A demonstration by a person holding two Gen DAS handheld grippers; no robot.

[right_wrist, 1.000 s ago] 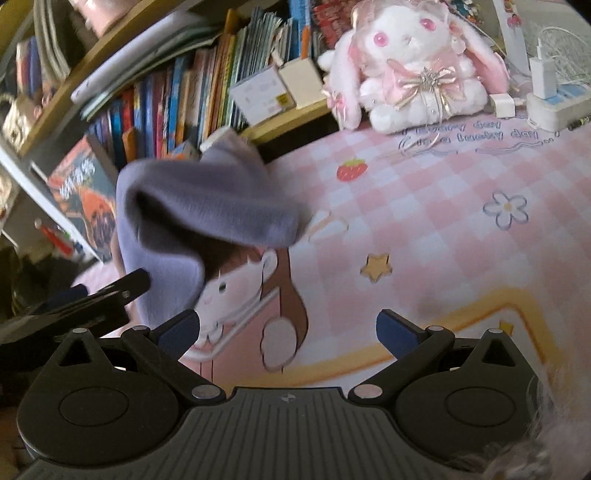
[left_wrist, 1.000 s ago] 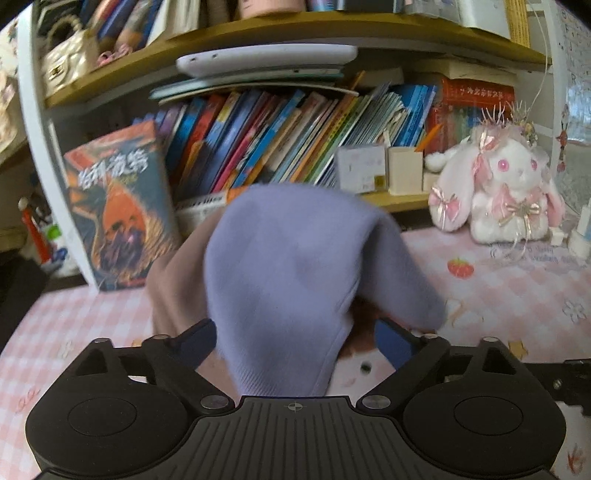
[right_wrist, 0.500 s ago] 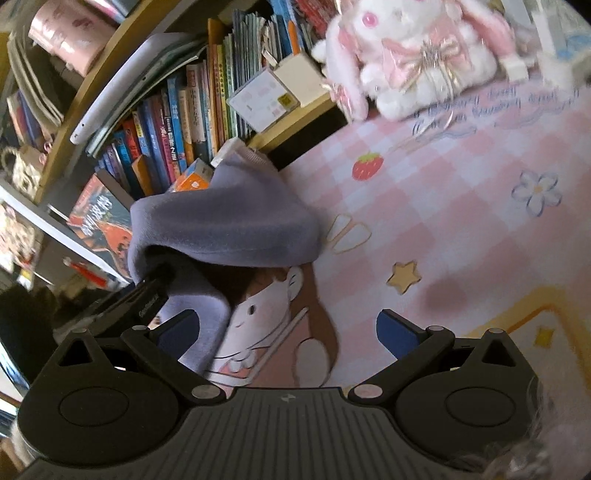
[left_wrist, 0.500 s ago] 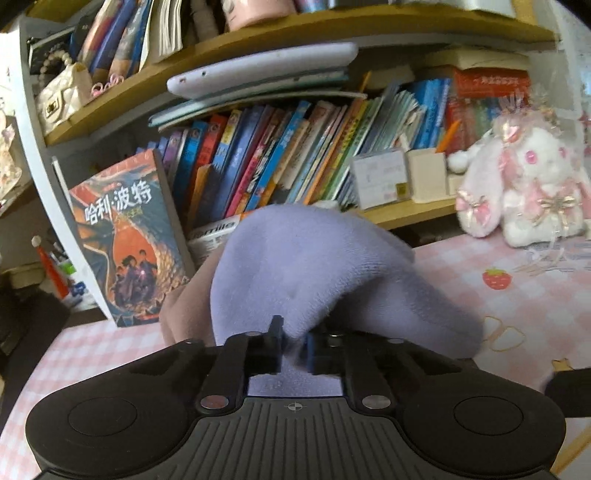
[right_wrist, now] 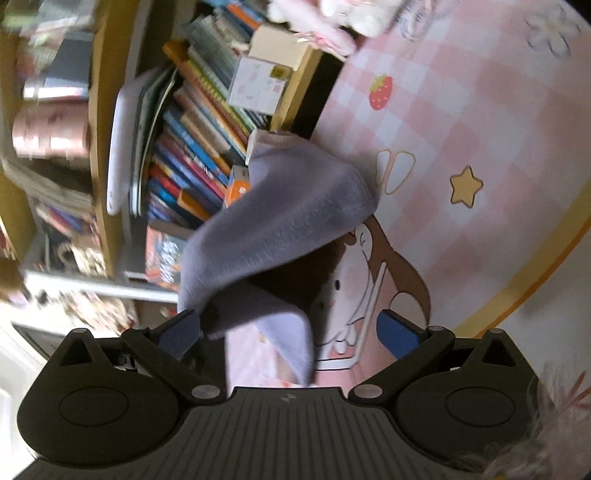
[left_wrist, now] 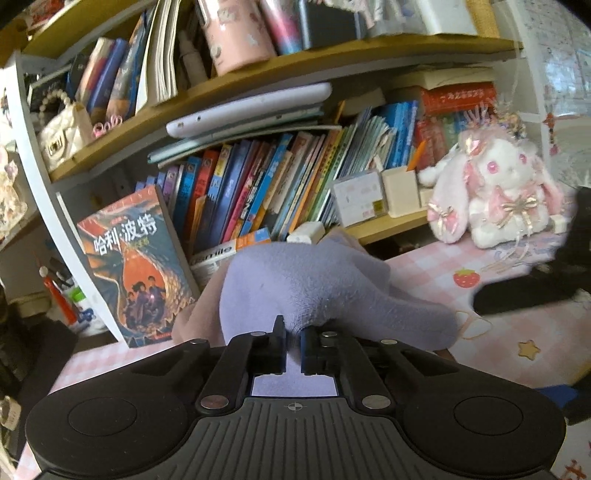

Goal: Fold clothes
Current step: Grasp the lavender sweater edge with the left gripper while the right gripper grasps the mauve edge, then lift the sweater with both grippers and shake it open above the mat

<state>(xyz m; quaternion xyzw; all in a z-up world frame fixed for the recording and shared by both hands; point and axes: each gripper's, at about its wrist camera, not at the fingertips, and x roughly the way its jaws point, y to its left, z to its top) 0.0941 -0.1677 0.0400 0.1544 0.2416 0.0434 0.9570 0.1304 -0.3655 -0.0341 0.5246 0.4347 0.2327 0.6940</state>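
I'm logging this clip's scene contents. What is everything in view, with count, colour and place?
Garment: one, lavender fleece, lifted over the mat, pinched by the left tool.
Desk mat: one, pink check with strawberry, star and cartoon girl, under the garment.
Plush rabbit: one, white and pink, back right on the mat.
Upright book: one, orange and blue cover, leaning left of the shelf.
Shelf books: too many to count, mixed colours, lower shelf.
Pink tin: one, upper shelf.
Cream handbag: one, shelf's left end.
Left tool: black, closed on the garment.
Right tool: black with blue pads, open beside the garment.
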